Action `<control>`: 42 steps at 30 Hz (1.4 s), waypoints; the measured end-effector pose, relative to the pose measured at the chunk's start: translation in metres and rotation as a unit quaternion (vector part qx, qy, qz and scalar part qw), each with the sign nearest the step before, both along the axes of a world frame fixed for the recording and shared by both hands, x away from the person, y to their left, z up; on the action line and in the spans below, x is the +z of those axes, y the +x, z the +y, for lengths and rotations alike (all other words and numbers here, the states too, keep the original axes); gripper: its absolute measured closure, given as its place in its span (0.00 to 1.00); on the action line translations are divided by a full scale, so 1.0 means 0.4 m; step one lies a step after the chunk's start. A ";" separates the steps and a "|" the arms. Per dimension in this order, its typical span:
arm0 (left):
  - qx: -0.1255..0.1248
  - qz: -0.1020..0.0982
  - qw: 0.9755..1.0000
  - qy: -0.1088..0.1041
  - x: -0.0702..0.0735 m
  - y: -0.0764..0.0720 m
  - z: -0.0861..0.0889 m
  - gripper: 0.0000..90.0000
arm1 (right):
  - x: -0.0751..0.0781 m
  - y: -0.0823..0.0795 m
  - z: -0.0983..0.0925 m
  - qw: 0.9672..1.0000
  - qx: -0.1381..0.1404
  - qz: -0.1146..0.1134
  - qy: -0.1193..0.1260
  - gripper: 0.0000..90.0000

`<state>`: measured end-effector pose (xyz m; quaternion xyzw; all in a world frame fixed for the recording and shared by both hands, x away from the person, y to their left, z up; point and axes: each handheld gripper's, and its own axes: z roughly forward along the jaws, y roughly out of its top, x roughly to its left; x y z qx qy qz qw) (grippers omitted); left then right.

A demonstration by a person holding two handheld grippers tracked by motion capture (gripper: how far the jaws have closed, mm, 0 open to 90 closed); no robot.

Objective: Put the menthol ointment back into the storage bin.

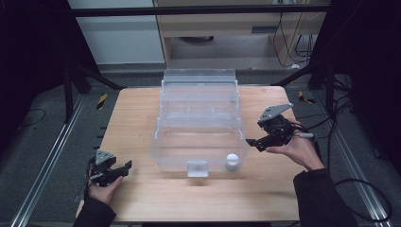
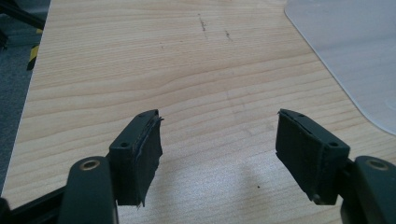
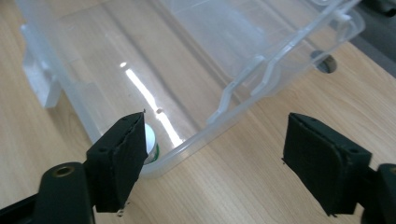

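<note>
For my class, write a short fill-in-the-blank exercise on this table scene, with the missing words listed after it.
1. The small white bottle stands inside the clear plastic ____.
2. The bin rests on a ____ table.
3. The jaws of the right gripper stand ____, with nothing between them.
4. The left gripper has its jaws open over bare ____.

Missing words: bin; wooden; open; table

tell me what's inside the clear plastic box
Inside the clear plastic box, one small white bottle stands in the near right corner. The rest of the floor looks bare through the walls. In the right gripper view a black jaw covers part of the bottle, so its lower body is hidden.
</note>
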<state>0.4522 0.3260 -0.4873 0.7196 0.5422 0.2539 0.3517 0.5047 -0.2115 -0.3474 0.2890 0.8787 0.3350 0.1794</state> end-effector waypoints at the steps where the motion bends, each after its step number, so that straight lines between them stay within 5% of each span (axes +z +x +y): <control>1: 0.000 -0.001 1.000 0.000 0.001 0.000 -0.001 0.34 | -0.005 -0.005 -0.005 1.000 -0.011 -0.004 0.011 0.22; 11: -0.002 -0.001 1.000 0.000 0.001 -0.001 -0.003 0.34 | -0.071 -0.062 -0.051 0.994 -0.085 -0.027 0.067 0.15; 20: -0.002 -0.001 1.000 0.001 0.000 -0.001 -0.003 0.33 | -0.176 -0.094 -0.103 0.978 -0.168 -0.036 0.120 0.12; 26: -0.004 0.001 1.000 0.000 -0.003 0.001 -0.003 0.32 | -0.225 -0.100 -0.125 0.976 -0.185 -0.025 0.112 0.10; 37: -0.003 0.007 1.000 0.005 -0.018 0.007 0.007 0.28 | -0.303 -0.097 -0.191 0.968 -0.226 -0.041 0.101 0.08; 42: 0.006 0.003 1.000 0.002 -0.020 0.008 0.018 0.28 | -0.320 -0.095 -0.210 0.968 -0.231 -0.032 0.092 0.07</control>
